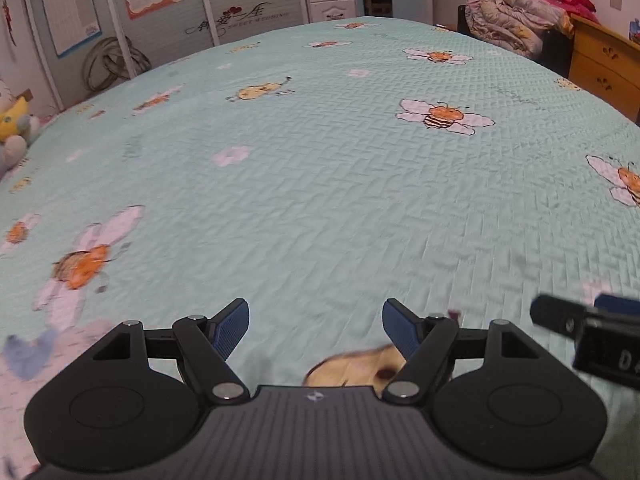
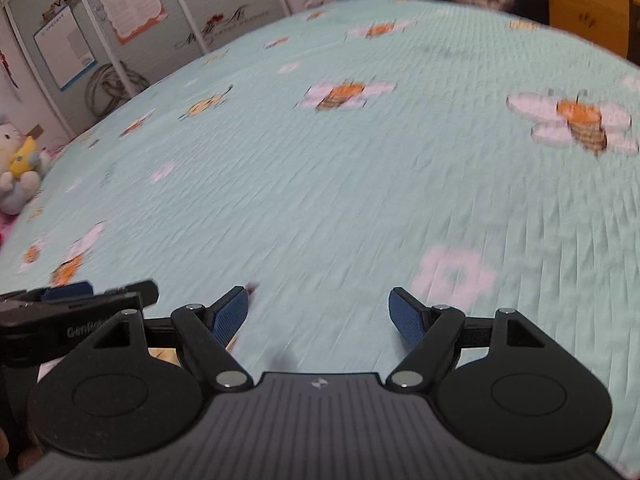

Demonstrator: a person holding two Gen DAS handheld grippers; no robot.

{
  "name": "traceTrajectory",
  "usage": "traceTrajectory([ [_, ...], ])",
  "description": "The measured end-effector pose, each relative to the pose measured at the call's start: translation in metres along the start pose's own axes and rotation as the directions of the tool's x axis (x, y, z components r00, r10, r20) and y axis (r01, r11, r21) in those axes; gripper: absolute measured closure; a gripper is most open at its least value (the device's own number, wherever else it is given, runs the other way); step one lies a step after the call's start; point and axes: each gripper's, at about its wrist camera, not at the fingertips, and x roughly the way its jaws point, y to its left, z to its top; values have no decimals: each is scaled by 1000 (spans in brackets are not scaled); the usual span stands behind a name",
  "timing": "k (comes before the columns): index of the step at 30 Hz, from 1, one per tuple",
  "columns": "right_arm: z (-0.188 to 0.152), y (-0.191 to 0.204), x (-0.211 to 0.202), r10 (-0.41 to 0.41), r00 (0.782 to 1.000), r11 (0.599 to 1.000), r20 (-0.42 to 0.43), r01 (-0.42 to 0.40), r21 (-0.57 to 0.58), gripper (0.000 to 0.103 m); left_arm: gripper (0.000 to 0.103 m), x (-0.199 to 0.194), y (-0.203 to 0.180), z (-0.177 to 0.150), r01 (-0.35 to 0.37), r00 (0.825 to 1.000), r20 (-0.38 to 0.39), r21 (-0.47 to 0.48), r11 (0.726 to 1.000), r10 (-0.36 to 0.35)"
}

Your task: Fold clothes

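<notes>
In the left wrist view my left gripper [image 1: 316,326] hovers low over the bed, open, with nothing between its blue pads. Just under it lies a blurred cream patch of cloth with a dark red spot [image 1: 352,364]. A pale garment with a blue heart print [image 1: 28,354] lies at the lower left. My right gripper [image 2: 318,316] is open as well and empty, over bare quilt. The two grippers are side by side: the right gripper [image 1: 576,310] shows at the right edge of the left wrist view, and the left gripper [image 2: 108,290] at the left edge of the right wrist view.
A mint green quilt with bee prints [image 1: 320,160] covers the bed. A plush toy [image 2: 20,168] sits at the left edge. Beyond the bed stand a wardrobe with posters [image 1: 140,0], a rolled blanket [image 1: 516,12] and a wooden dresser [image 1: 604,64].
</notes>
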Motion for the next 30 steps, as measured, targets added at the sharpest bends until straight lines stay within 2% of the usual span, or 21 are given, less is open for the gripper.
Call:
traceTrajectory([
  [5,7,-2,43,-100,989,991,113,110,-83,26,26,40,-15,2,25,999,37,30,999,-26],
  [7,4,-2,63,-118,983,985,139,133,-107,22,21,53,-19,0,27,997,65,37,999,-29],
  [9,-2,3,73,-143,976,976,162,167,-142,19,16,59,-17,-4,12,992,127,5,1000,-12],
  [11,-1,5,76,-155,974,971,167,182,-154,19,9,65,-15,-5,8,989,146,-21,1000,-5],
  [13,-1,2,76,-151,975,974,165,175,-144,17,2,69,-14,-3,6,991,137,-33,999,-1],
  [15,-1,1,75,-148,974,976,168,172,-137,16,1,70,-13,-2,8,992,130,-33,999,-4],
  [30,-7,7,71,-164,972,970,169,190,-149,12,0,81,-8,10,25,996,92,-42,999,-21],
])
